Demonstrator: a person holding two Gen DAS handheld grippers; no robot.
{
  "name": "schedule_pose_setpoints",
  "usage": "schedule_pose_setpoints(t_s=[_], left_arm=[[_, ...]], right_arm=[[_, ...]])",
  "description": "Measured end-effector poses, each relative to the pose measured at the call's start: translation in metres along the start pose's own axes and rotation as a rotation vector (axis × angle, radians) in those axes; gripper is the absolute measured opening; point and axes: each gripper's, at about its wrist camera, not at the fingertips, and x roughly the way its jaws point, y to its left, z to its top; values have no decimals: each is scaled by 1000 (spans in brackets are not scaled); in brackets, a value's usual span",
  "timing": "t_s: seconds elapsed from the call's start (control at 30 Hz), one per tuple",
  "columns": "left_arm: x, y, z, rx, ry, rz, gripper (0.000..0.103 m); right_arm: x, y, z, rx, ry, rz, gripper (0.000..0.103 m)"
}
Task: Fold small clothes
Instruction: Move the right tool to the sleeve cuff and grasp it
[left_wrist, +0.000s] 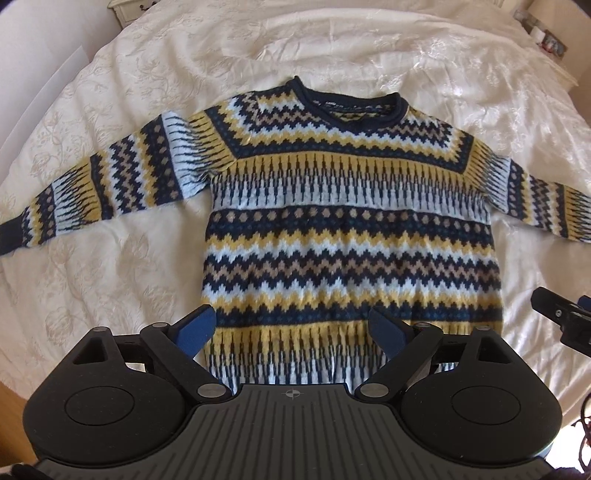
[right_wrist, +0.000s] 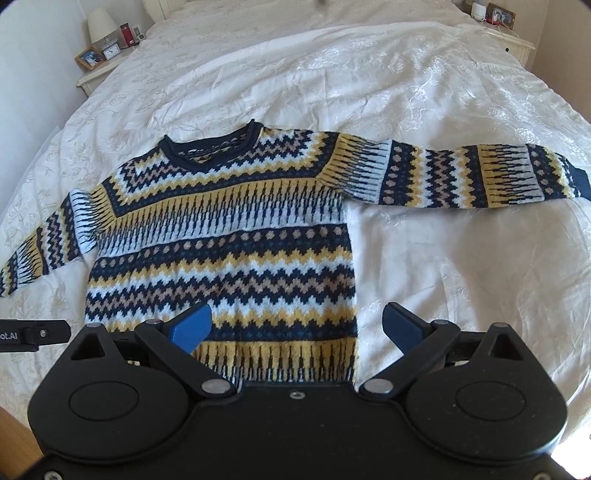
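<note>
A small knitted sweater (left_wrist: 347, 229) in navy, yellow, white and tan zigzag bands lies flat and face up on a cream bedspread (left_wrist: 110, 277), both sleeves spread out sideways. In the right wrist view the same sweater (right_wrist: 221, 243) fills the left half, with its right sleeve (right_wrist: 461, 173) stretched across the bed. My left gripper (left_wrist: 291, 328) is open above the hem, nothing between its blue pads. My right gripper (right_wrist: 297, 328) is open over the hem's right corner, also holding nothing. Part of the right gripper (left_wrist: 565, 317) shows at the left view's right edge.
The bedspread (right_wrist: 443, 277) extends around the sweater on all sides. A bedside table (right_wrist: 107, 66) with a lamp, clock and photo frame stands at the back left; another nightstand (right_wrist: 513, 40) is at the back right. The left gripper's tip (right_wrist: 33, 334) pokes in at the left edge.
</note>
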Motion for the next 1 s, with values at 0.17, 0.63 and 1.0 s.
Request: schedule_pose_setpoints(t_s=[0.17,0.63,1.0], left_arm=[[11,-7,27,66,-98,-13,88],[27,-58,46,77,-90,59,88],[27,-113,41,-28,-73,59,88]], right_arm=[[12,-27,21,55,-47,-46,99],[33,-191,90,243,-24,-120,99],[39,-327,142,182,-35,-146,89]])
